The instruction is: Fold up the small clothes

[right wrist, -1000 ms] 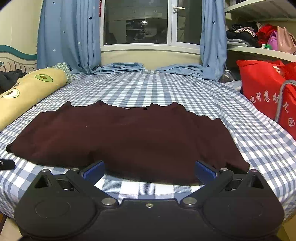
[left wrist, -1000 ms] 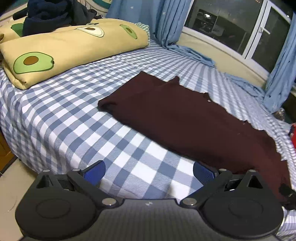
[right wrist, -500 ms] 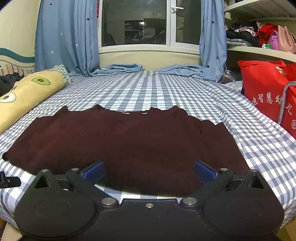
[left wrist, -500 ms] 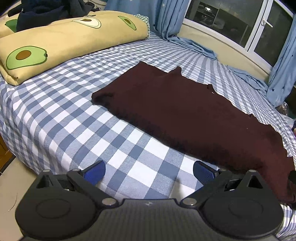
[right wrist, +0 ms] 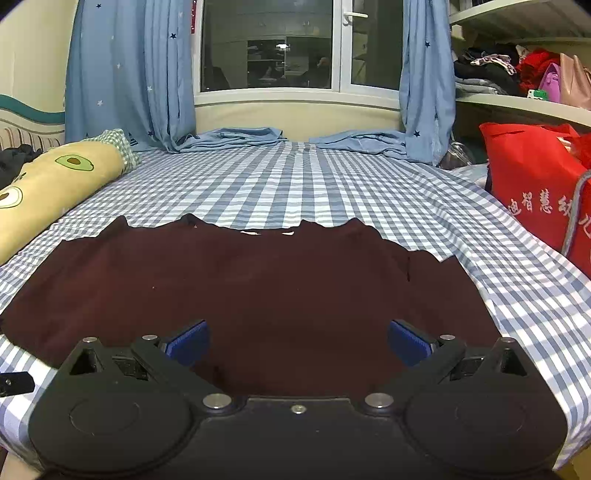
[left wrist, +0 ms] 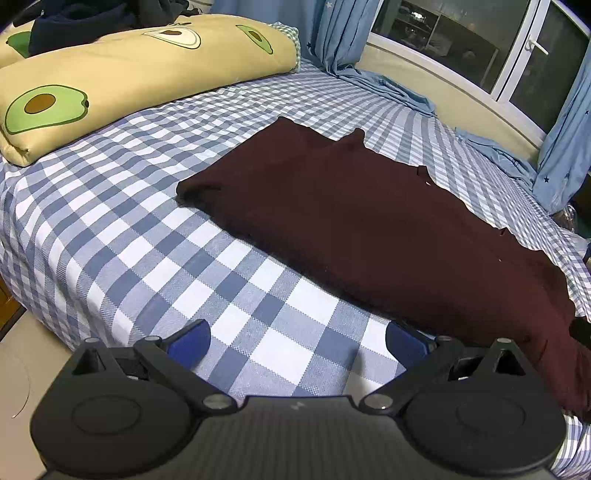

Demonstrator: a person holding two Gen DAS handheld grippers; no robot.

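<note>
A dark maroon garment [left wrist: 369, 221] lies spread flat on the blue-and-white checked bed [left wrist: 122, 236]. In the left wrist view it runs from the middle to the lower right. My left gripper [left wrist: 297, 339] is open over bare checked sheet, just short of the garment's near edge. In the right wrist view the same garment [right wrist: 258, 288] fills the middle of the bed. My right gripper [right wrist: 297, 339] is open low over the garment's near hem, nothing between its blue pads [right wrist: 188, 339].
A yellow avocado-print pillow [left wrist: 122, 77] with dark clothes [left wrist: 81, 22] on top lies at the bed's left end. A red bag [right wrist: 535, 192] stands at the right edge. Blue curtains [right wrist: 129, 74] and a window [right wrist: 269, 44] are beyond. Floor [left wrist: 22, 362] shows lower left.
Both grippers have moved forward and lower toward the bed. The right one now hangs over the garment's near hem; the left one is closer to the garment's edge. Both stayed open.
</note>
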